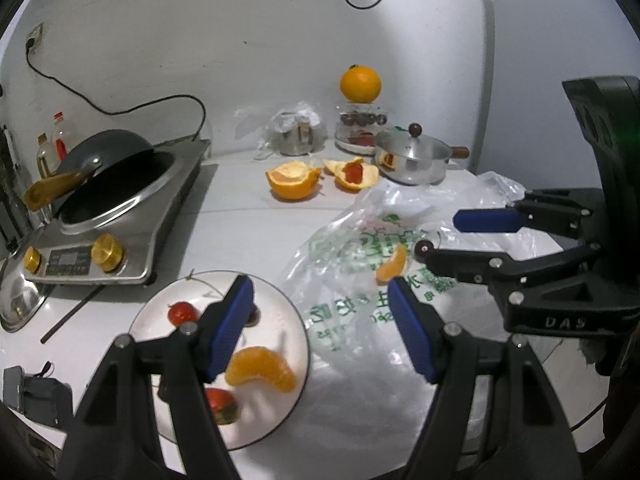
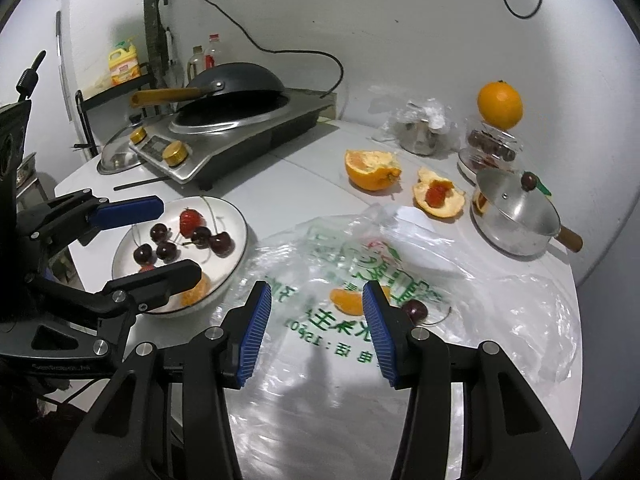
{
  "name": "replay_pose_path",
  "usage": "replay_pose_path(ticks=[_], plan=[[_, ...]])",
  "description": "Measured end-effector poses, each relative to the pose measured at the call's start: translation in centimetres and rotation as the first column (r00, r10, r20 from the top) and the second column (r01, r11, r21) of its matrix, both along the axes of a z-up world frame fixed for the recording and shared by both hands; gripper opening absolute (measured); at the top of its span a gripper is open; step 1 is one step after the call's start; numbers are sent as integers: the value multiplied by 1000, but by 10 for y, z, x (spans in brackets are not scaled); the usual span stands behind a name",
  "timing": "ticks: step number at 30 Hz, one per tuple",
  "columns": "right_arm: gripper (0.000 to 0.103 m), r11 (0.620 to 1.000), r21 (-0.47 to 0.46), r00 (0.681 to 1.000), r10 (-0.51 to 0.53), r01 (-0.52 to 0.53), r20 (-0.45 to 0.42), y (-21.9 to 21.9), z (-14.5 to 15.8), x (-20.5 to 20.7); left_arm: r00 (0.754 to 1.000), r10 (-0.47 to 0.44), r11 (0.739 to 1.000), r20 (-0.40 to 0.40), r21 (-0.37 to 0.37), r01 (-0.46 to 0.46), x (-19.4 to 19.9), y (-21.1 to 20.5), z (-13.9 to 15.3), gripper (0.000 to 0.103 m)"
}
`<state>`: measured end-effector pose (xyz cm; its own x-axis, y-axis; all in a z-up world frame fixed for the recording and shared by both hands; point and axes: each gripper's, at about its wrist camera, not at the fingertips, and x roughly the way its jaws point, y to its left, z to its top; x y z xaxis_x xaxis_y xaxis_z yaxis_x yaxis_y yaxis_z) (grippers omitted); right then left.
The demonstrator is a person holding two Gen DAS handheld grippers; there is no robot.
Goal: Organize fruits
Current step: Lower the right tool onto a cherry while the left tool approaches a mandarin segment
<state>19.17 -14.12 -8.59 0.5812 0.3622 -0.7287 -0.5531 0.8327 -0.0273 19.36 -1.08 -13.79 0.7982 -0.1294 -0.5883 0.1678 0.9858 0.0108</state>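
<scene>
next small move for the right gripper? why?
Probably ease the right gripper forward and down onto the orange segment on the plastic bag, then close. Its jaws stand open and empty, the segment lies just ahead between the fingertips, and the white plate already holds cherries, a strawberry and another segment. A loose cherry beside the right finger could get nudged.

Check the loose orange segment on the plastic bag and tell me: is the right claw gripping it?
No, the right claw stands open with the orange segment lying beyond it on the plastic bag.

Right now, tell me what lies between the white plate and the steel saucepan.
The printed plastic bag, spread on the countertop between white plate and steel saucepan; clearest in the right wrist view.
</scene>
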Motion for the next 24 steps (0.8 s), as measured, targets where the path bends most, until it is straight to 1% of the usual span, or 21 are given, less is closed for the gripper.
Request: replay_pose_path(ticks=[15, 24], plan=[[50, 998, 23, 998, -52, 53, -23, -42, -10, 16, 998, -42, 998, -40, 37, 43, 26, -38, -10, 71], [50, 996, 31, 996, -77, 79, -47, -59, -22, 30, 996, -57, 997, -67, 47, 60, 42, -50, -20, 71]])
